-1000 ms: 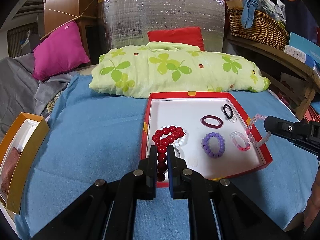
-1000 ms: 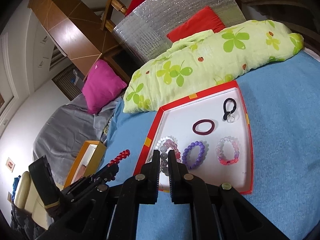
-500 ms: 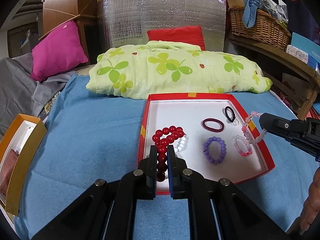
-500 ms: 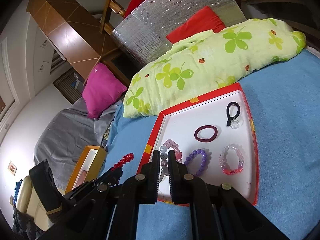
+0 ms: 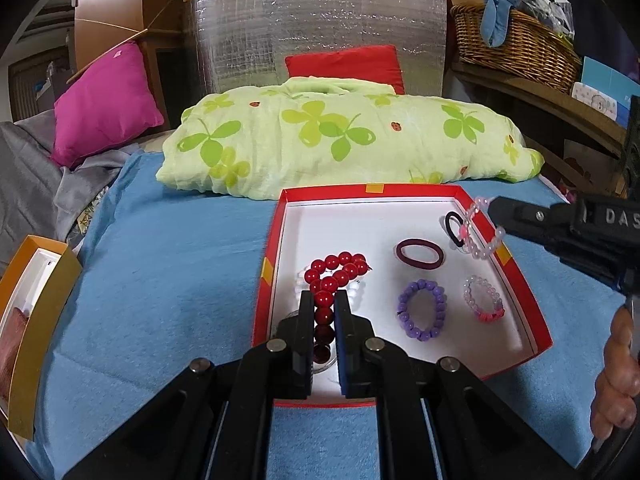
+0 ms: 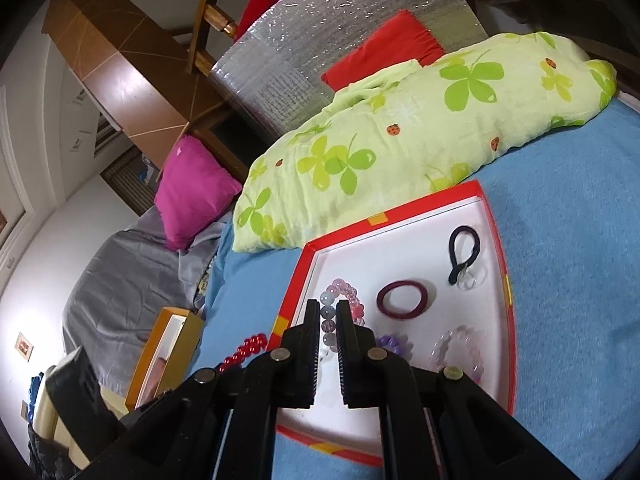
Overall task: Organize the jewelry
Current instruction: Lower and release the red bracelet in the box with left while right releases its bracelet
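A red box with a white floor [image 5: 360, 224] [image 6: 400, 248] lies on the blue cloth. My left gripper [image 5: 325, 298] is shut on a red bead bracelet [image 5: 336, 270], held above the box's near left part. My right gripper [image 6: 329, 308] is shut on a pale pink bead bracelet [image 6: 344, 294] [image 5: 478, 232], held over the box's right rim. In the box lie a purple bead bracelet [image 5: 422, 314], a pink bead bracelet [image 5: 482, 300], a maroon hair tie [image 5: 420, 254] and a black hair tie [image 5: 452, 226]. White beads [image 5: 356, 286] show under the red bracelet.
A green clover-print bundle [image 5: 344, 140] lies just behind the box. An orange box [image 5: 36, 320] stands at the left edge of the blue cloth. A magenta pillow [image 5: 104, 104], a red pillow [image 5: 344, 64] and a wicker basket [image 5: 516, 40] stand further back.
Both grippers have moved forward with their bracelets. The right gripper now holds the pink bracelet higher and further along the box's right rim.
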